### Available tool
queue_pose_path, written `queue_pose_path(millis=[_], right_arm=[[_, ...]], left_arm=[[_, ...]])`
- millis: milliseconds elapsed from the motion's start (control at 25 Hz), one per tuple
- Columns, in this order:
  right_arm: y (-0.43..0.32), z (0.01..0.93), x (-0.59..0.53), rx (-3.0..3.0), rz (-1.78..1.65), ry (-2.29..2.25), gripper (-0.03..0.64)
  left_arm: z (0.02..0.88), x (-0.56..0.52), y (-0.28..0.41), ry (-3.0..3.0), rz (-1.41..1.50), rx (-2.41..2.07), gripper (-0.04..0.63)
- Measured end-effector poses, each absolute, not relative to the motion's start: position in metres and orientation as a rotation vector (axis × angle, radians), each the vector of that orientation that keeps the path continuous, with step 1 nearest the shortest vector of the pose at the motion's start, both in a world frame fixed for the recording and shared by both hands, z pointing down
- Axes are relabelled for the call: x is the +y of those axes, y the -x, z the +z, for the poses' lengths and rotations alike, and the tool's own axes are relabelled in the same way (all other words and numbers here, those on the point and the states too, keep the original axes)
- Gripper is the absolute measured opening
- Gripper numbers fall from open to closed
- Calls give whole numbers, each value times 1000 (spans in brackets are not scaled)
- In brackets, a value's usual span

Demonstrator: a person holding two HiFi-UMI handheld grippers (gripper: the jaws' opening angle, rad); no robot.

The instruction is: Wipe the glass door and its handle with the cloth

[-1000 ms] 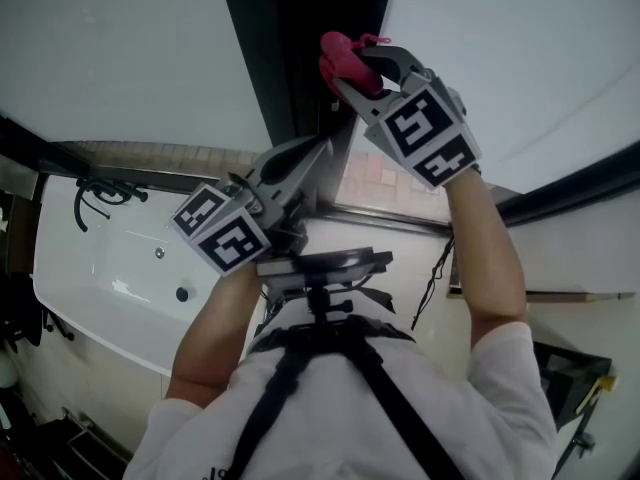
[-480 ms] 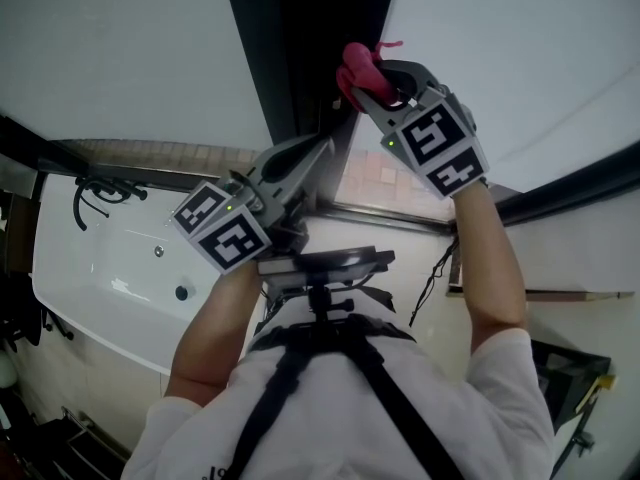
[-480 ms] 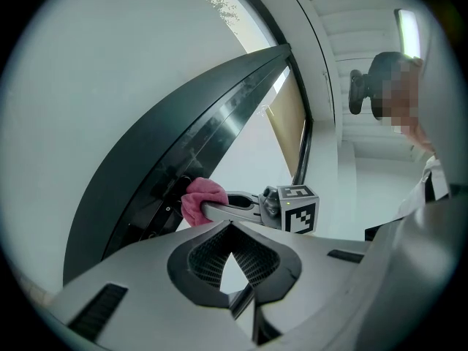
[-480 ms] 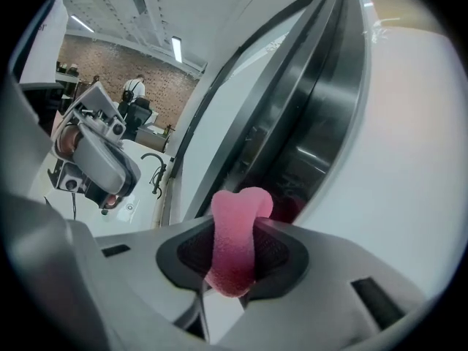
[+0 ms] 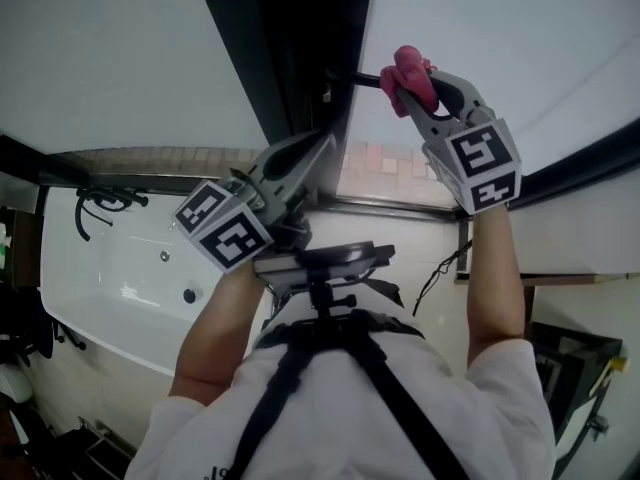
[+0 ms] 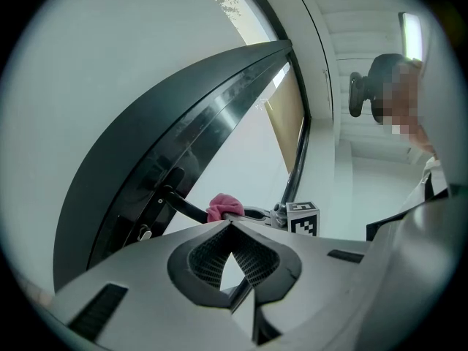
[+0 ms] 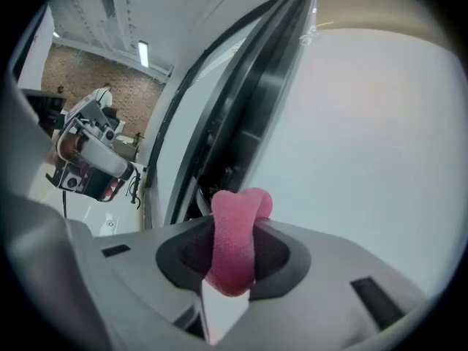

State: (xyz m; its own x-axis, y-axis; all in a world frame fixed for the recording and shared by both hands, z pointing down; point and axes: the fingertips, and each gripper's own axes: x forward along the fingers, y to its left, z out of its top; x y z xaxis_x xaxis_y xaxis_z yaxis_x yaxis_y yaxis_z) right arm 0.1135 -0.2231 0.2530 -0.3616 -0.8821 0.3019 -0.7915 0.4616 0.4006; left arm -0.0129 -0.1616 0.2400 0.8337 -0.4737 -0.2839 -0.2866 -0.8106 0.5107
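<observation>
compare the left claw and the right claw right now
The right claw is shut on the pink cloth; the left claw is shut and empty. The right claw is up at the door handle; the left claw sits lower, away from it. Both point toward the glass door.

No readable words, brands or numbers, only black-and-white square code markers, on the cube of the left claw, on the cube of the right claw
</observation>
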Motion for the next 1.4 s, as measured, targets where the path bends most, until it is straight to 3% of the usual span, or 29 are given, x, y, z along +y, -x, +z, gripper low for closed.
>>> queue_pose_path(millis=[240,360,520,800,1400], right_arm=[[-176,264,-213,-2286,-57,-1802,107],[-187,281,-210,-2494,256,-1917,107],[-177,315,-217,-2709,749,-1920,107],[-128,343,-231,-2888,1060,-1775,107],[-41,333,-259,-2969,842,-1485,107]], left_arm=[[244,-161,9,-2554,-544,-553,-12],[245,-159,7,-2554,-536,-552,-12],[246,-159,9,-2553,-534,-564,-12],[254,-159,15,-2541,-530,-606,-12],[253,-152,23,-2535,-541,-655,-12]])
